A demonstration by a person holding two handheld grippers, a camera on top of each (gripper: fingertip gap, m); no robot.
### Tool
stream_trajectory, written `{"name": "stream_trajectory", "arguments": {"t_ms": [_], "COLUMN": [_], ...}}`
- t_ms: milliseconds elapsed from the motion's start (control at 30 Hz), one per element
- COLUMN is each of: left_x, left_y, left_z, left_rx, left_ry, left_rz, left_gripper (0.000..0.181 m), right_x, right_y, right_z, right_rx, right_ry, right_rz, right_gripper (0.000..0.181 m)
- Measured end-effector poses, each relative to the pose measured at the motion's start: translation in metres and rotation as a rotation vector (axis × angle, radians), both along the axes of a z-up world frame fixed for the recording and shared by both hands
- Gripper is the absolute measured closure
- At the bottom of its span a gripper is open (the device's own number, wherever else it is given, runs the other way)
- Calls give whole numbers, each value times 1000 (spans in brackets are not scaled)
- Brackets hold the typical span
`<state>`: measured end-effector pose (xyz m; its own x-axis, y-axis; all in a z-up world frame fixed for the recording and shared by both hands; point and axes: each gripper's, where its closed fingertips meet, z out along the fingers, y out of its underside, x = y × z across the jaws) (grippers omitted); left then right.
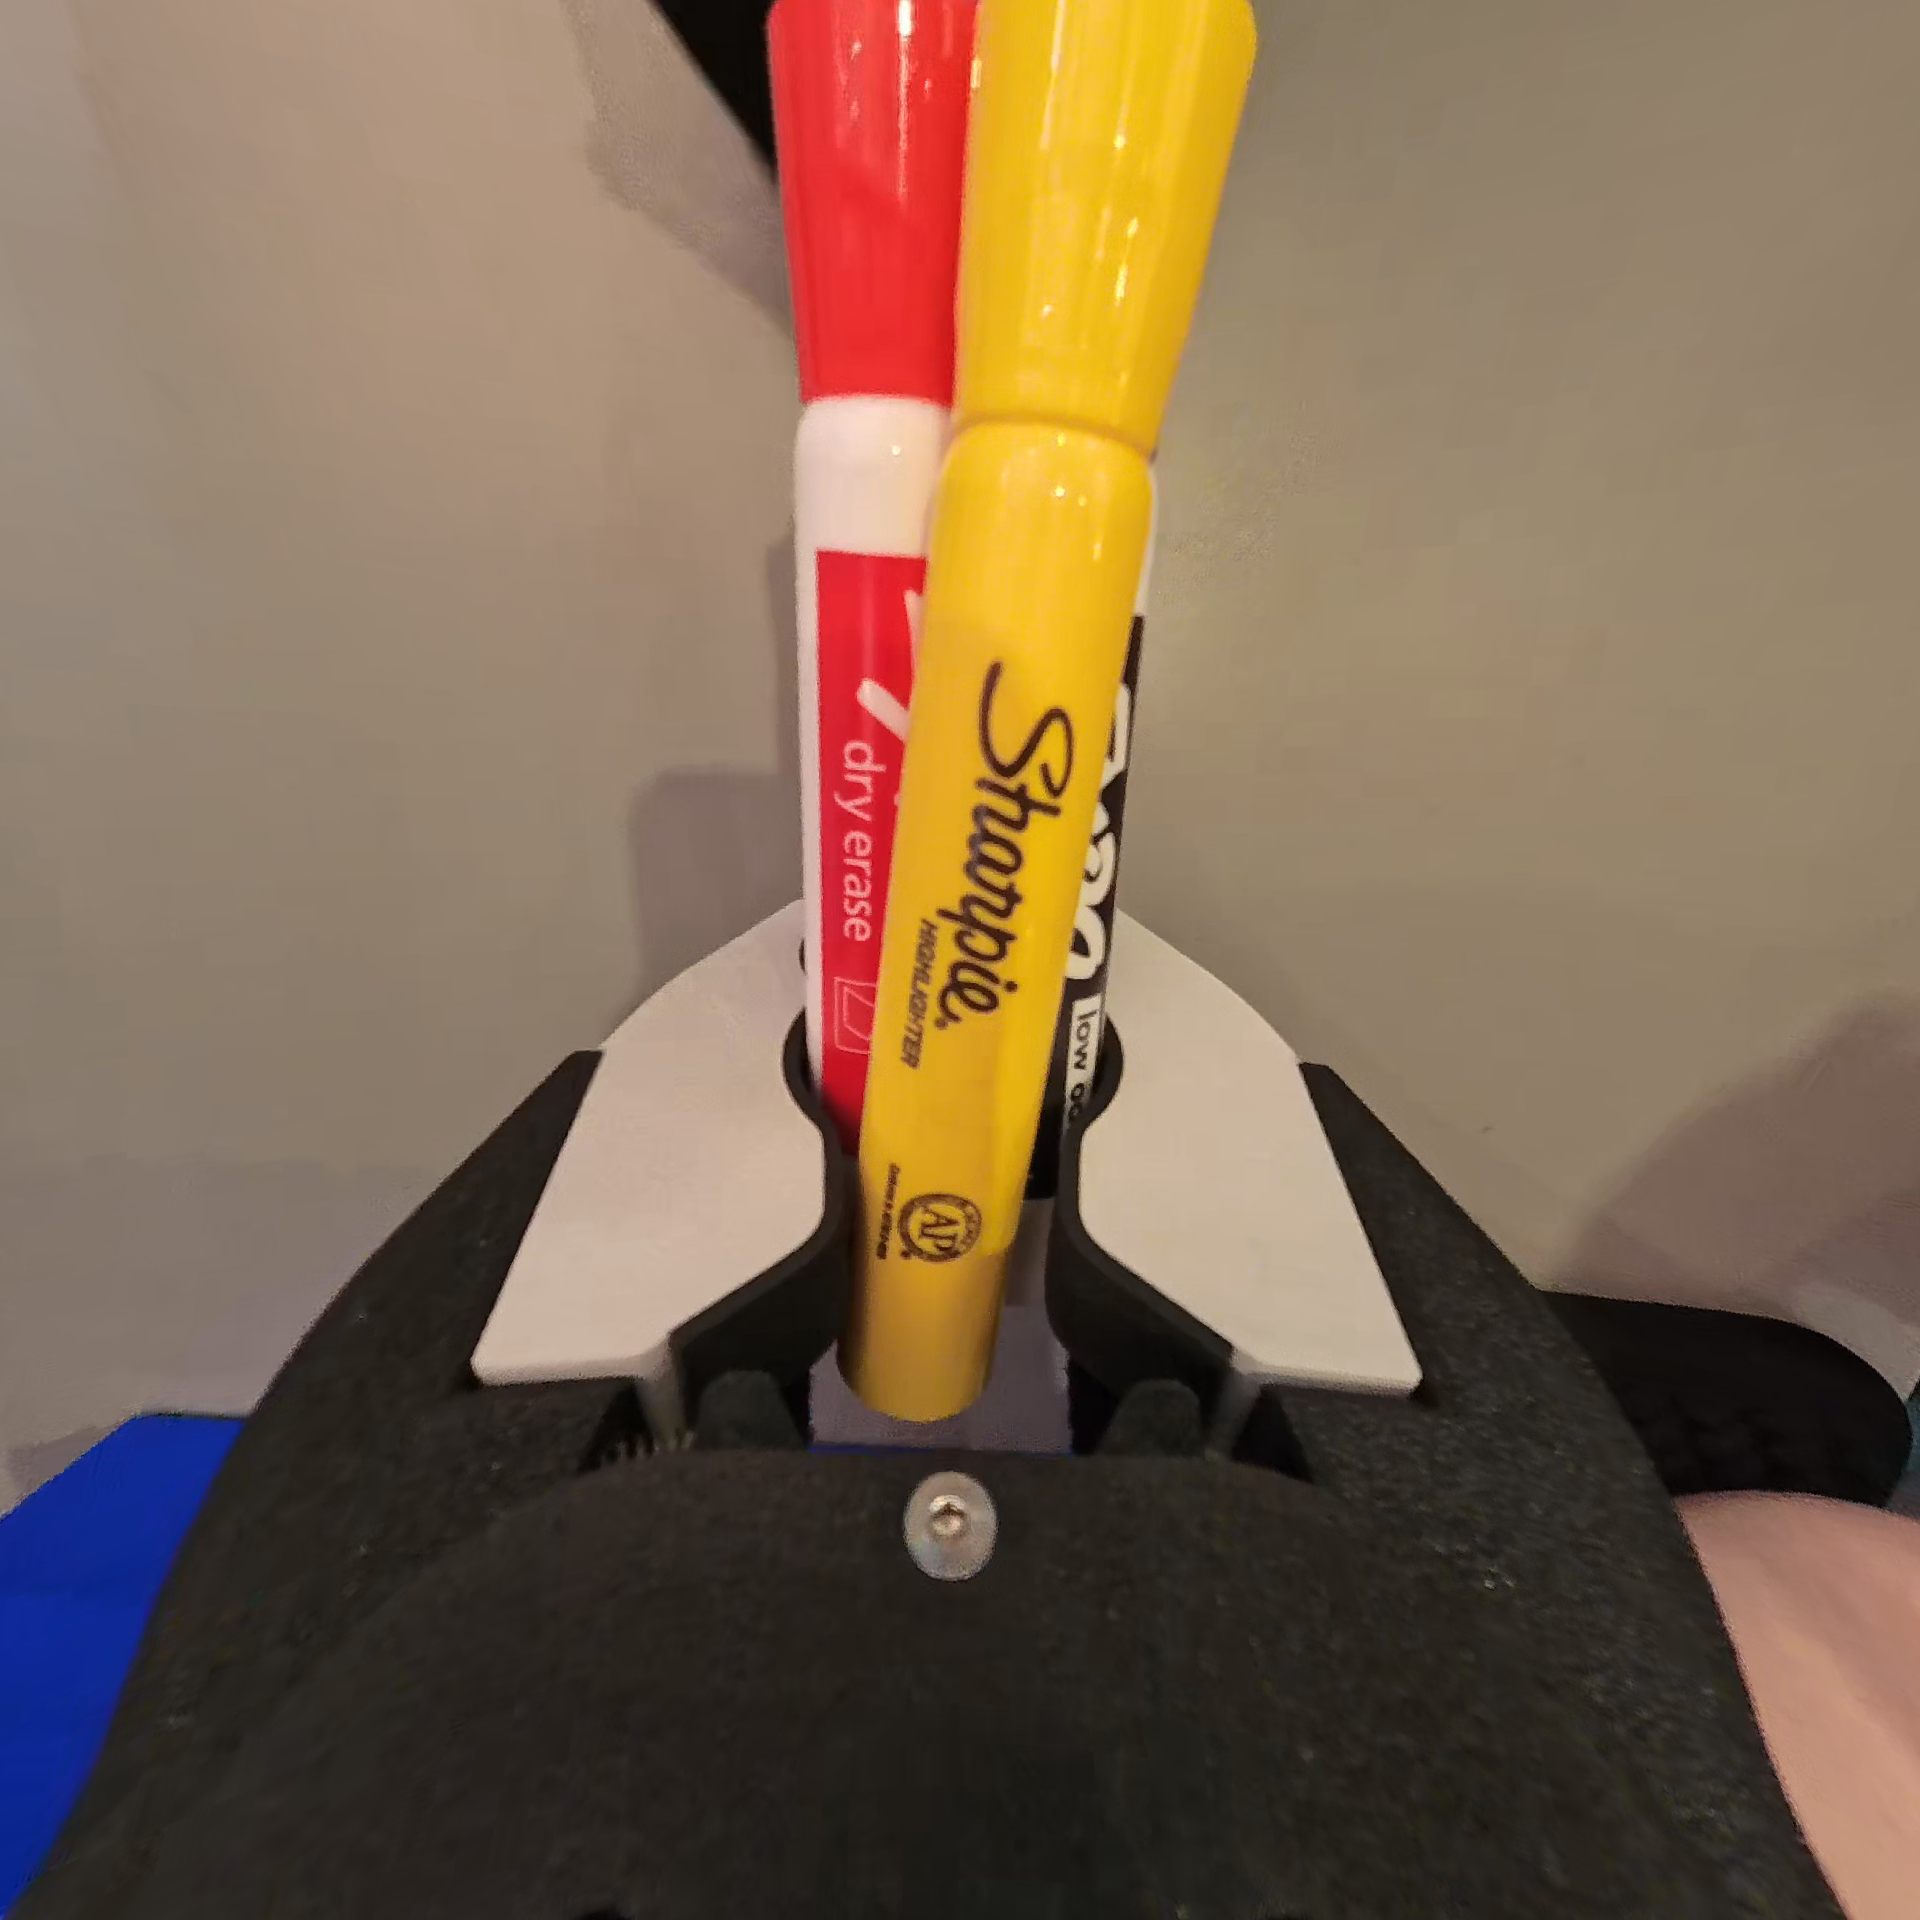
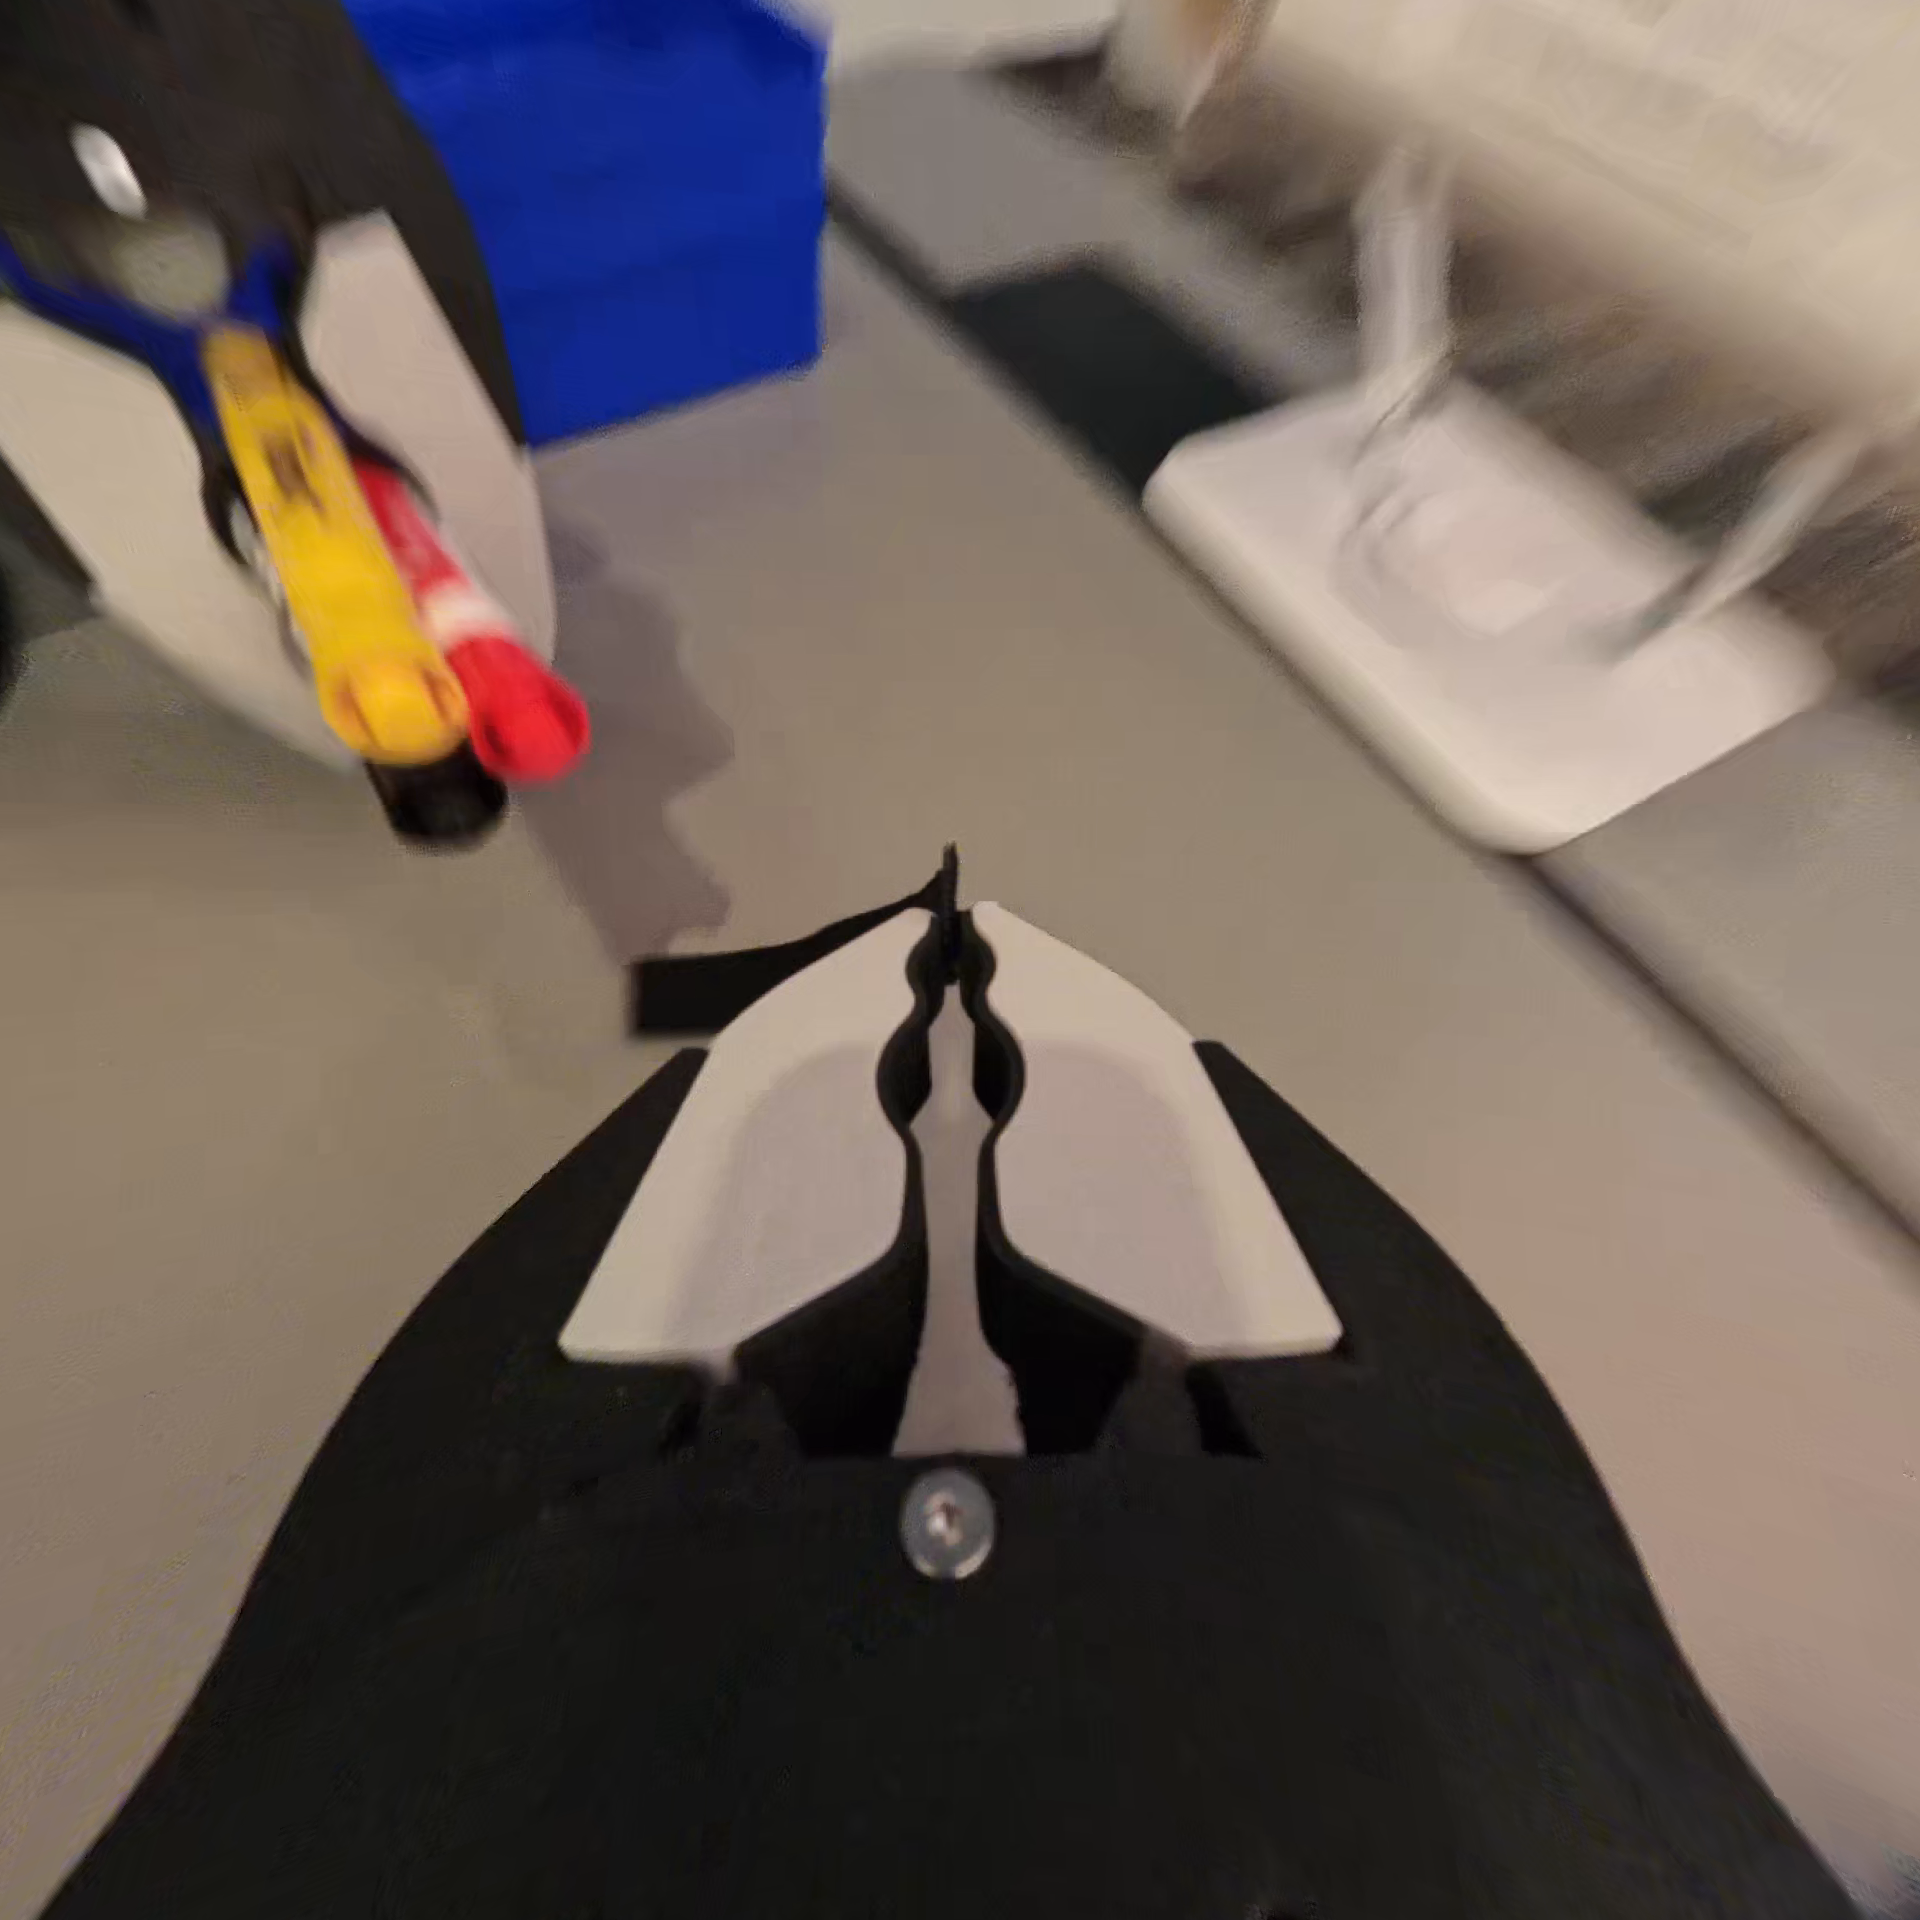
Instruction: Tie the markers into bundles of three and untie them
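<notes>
Grey table (image 2: 987,644) — blue box (image 2: 623,208), white stand base (image 2: 1455,644).

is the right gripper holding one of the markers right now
No, the right gripper pinches only a black strap; the left gripper holds the markers.

A plain grey tabletop (image 2: 1039,644) fills most of the right wrist view. A blue box (image 2: 623,208) stands at 11 o'clock. At 2 o'clock a flat white stand base (image 2: 1475,623) rests on the surface, blurred. In the left wrist view a blue patch (image 1: 94,1621) shows at 8 o'clock.
</notes>
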<state>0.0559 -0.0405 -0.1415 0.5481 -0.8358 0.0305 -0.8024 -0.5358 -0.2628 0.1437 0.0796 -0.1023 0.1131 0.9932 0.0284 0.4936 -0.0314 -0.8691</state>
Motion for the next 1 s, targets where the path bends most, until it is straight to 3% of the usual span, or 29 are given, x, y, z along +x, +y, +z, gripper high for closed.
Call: {"name": "stream_trajectory", "arguments": {"t_ms": [100,200,500,667,1000], "left_x": [6,9,6,7,11], "left_y": [2,4,13,16,9], "left_z": [-3,-3,8,20,24], "left_rx": [-6,2,77,144,143], "left_ry": [-20,-21,-18,-1,31], "left_rz": [-8,-11,16,13,-8], "left_gripper": [139,139,138,138,138], "right_x": [0,-5,-27,-37,-47], "right_y": [-10,-43,-122,-139,-152], "right_z": [70,98,94,83,62], "right_rx": [399,753,1063,1179,1160], "right_ry": [160,179,270,241,229], "right_rz": [-34,-4,185,236,306], "right_gripper": [178,178,178,178,178]}}
